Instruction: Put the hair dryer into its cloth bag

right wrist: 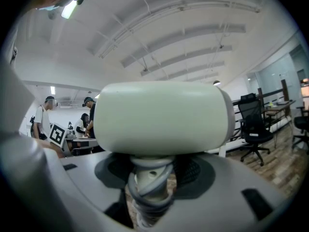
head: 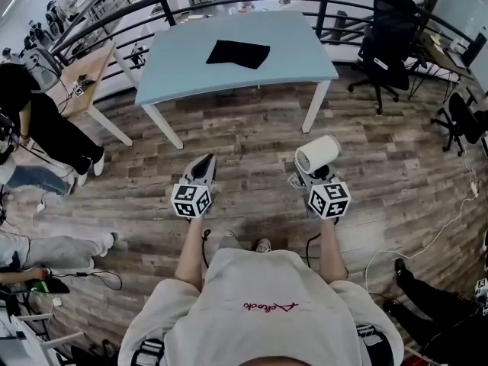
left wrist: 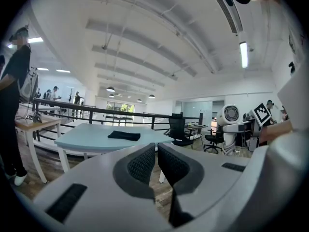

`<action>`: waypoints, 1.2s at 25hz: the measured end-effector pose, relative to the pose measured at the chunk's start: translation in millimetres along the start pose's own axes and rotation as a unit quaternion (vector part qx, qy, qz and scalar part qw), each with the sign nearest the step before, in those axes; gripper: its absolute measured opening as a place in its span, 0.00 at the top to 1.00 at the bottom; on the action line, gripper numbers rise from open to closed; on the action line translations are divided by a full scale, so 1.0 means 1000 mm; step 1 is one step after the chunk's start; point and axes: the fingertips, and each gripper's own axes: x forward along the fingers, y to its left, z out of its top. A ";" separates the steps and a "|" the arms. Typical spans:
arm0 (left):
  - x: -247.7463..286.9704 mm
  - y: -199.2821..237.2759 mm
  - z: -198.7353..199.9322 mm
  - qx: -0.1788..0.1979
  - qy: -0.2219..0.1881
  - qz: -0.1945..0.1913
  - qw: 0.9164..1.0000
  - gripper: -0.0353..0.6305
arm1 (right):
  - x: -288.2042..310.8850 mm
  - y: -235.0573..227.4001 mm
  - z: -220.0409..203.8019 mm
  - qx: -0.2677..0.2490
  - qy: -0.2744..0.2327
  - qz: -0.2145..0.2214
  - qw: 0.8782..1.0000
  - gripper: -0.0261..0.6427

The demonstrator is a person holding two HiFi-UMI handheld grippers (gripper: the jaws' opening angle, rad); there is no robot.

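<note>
- Wood-plank flooring surrounds a light blue table. The black cloth bag lies flat on it, well apart from both grippers.
- Only the right gripper view shows the cord wound round the handle of the hair dryer. The right gripper clamps that handle, and the white barrel lies crosswise above the jaws.
- The left gripper has its jaws all but together, with nothing between them.
- Both forearms reach forward side by side, with the grippers aimed toward the table.
</note>
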 end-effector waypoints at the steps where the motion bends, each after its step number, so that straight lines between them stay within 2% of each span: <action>1: 0.001 -0.002 -0.001 0.000 0.001 0.002 1.000 0.91 | 0.001 -0.003 0.000 0.000 0.000 0.002 1.000 0.60; 17: 0.041 0.034 0.003 -0.006 -0.003 0.022 1.000 0.91 | 0.058 -0.028 0.009 -0.003 0.004 0.013 1.000 0.60; 25: 0.089 0.082 0.001 -0.013 -0.005 0.021 1.000 0.91 | 0.123 -0.043 0.017 -0.005 0.002 0.011 1.000 0.60; 30: 0.121 0.129 0.014 -0.014 -0.006 0.024 1.000 0.91 | 0.177 -0.049 0.032 0.000 0.002 0.007 1.000 0.60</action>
